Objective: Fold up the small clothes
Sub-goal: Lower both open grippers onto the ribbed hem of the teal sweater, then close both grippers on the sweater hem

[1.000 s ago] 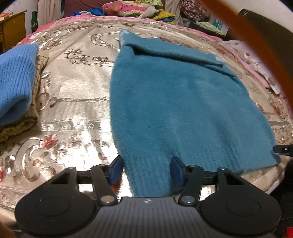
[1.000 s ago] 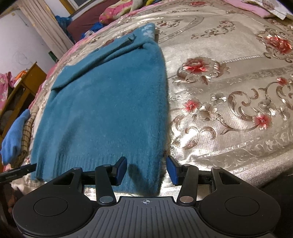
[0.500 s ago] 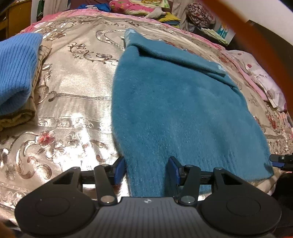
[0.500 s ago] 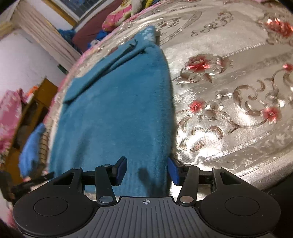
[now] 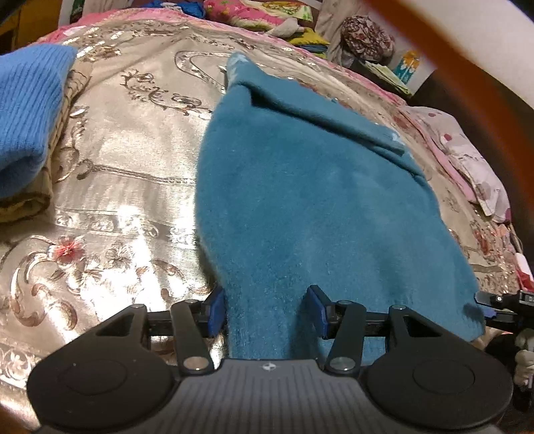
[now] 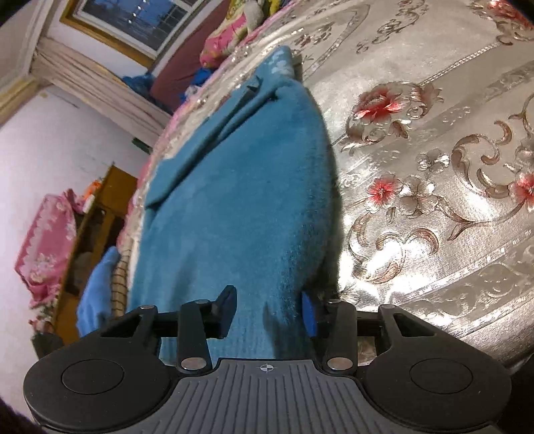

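A bedroom in a home, a big bed with a shiny flowered bedspread [image 6: 434, 140] filling the frame, pillows [image 5: 253, 15] at the top, a window [image 6: 133, 20] with curtains upper left, a wooden cupboard [image 6: 96, 233] at the left

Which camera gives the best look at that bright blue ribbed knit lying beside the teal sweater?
The left wrist view: the bright blue knit fills its upper left, ribbing clear, resting on tan cloth. The right wrist view shows only a small blue sliver at the far left edge.

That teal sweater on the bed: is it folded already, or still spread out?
Partly folded. The teal sweater lies flat on the bedspread, with a sleeve turned in across its top; the body is not yet doubled over.
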A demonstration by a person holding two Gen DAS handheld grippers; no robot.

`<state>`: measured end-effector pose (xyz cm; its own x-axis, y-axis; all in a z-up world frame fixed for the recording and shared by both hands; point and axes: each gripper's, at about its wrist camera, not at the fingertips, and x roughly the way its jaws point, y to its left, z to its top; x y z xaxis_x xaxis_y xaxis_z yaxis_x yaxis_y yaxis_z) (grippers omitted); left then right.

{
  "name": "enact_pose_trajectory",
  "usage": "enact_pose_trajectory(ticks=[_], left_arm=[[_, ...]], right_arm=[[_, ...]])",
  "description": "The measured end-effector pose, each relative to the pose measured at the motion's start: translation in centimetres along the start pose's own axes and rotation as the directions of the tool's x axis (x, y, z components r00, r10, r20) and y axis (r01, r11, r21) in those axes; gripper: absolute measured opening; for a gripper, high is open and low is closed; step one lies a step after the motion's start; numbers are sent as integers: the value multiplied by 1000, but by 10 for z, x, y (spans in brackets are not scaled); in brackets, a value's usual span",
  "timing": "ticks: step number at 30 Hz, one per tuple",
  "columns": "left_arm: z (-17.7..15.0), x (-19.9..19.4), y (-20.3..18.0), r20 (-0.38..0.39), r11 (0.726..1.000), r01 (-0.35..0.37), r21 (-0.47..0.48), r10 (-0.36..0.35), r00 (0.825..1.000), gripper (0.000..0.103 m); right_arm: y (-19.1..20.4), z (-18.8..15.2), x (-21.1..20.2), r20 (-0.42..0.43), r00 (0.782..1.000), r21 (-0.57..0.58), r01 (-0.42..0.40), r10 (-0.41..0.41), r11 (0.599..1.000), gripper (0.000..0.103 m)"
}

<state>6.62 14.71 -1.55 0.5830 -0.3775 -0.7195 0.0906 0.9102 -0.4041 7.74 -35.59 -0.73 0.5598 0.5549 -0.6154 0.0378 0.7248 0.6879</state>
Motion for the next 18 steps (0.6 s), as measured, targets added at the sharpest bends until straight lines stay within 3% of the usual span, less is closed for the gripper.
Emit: enact_pose_trajectory(ticks=[4, 13, 15, 18], left_arm=[[4, 5, 6, 0, 1000, 23, 3, -23, 1000, 54], [6, 7, 7, 14, 999, 34, 2, -34, 999, 53], [7, 4, 6, 7, 999, 37, 15, -37, 999, 44], [12, -2, 5, 15, 998, 60, 27, -61, 998, 34]], right_arm=[[-9, 1, 9, 3, 1000, 68, -21, 21, 997, 39], [4, 11, 27, -40, 999, 31, -21, 22, 999, 38], [4, 10, 26, -38, 999, 47, -31, 33, 998, 25], [-2, 8, 21, -24, 996, 114, -87, 90, 990, 19]])
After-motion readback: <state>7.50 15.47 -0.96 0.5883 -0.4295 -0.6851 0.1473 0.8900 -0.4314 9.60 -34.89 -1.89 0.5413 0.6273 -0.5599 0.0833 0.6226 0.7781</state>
